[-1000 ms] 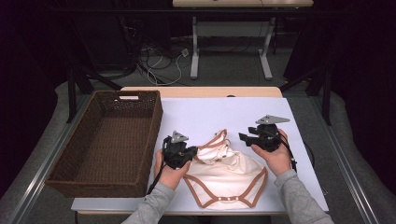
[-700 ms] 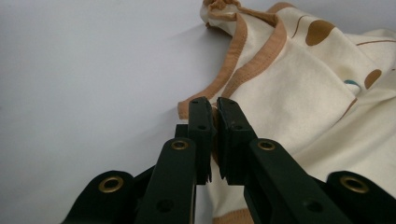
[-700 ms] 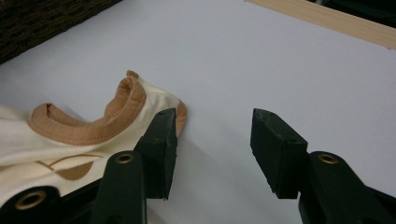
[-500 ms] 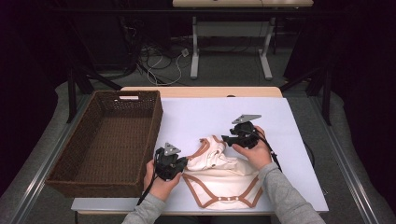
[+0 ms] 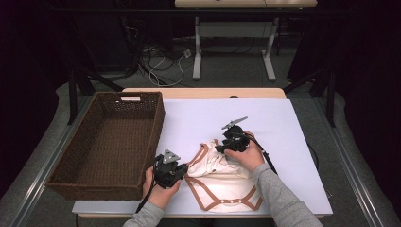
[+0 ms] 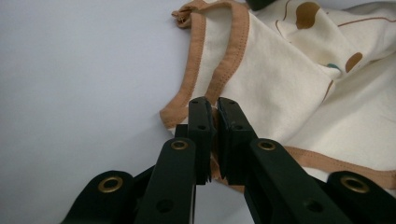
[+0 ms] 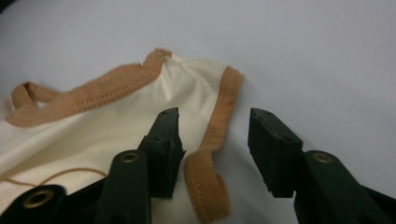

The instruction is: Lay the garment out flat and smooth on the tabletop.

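Note:
A cream baby bodysuit (image 5: pixel 222 182) with tan trim lies crumpled on the white table (image 5: pixel 279 127). At the garment's left side my left gripper (image 5: pixel 182 171) is shut on its tan-trimmed edge (image 6: pixel 187 95); the left gripper view shows the cloth pinched between the jaws (image 6: pixel 212 116). My right gripper (image 5: pixel 221 147) is at the garment's upper edge. In the right gripper view it stands open (image 7: pixel 212 135), with a tan strap (image 7: pixel 205 182) lying between its jaws.
A long brown wicker basket (image 5: pixel 66 165) takes up the table's left side, close to my left hand. White tabletop lies beyond and to the right of the garment. The table's front edge is just behind the bodysuit's snap end (image 5: pixel 227 203).
Both grippers moved toward the near left. The left one dropped back to the garment's left edge. The right one came down from the right onto the garment's upper edge.

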